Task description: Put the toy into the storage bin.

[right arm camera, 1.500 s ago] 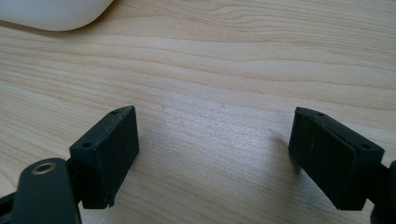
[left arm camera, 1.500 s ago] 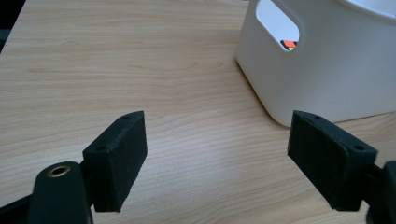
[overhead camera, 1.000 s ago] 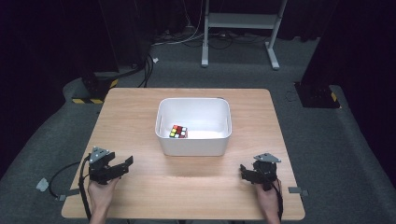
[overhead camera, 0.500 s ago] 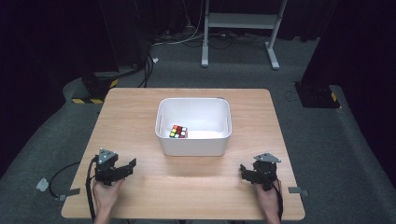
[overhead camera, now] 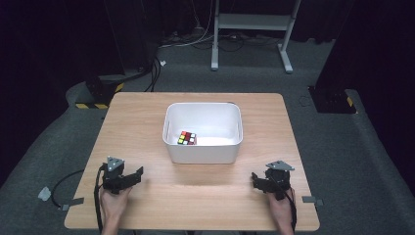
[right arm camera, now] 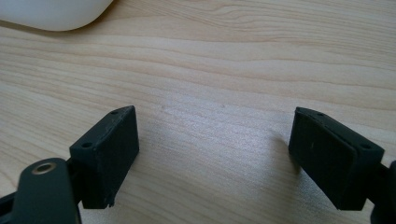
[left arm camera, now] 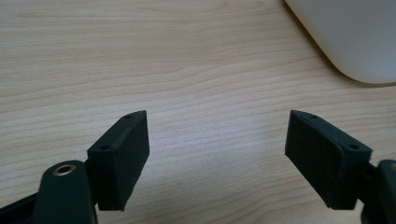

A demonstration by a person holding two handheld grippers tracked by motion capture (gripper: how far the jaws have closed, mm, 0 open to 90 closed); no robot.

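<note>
With the cube [overhead camera: 186, 138] already lying in the near-left part of the white bin [overhead camera: 230, 154] at table centre, the placing looks done; both grippers sit low at the near edge of the wooden table [overhead camera: 274, 117], well apart from the bin. Left gripper [overhead camera: 138, 172] jaws half apart and empty, having just been closing a little; right gripper [overhead camera: 255, 177] jaws parted, empty; only parking seems left.
</note>
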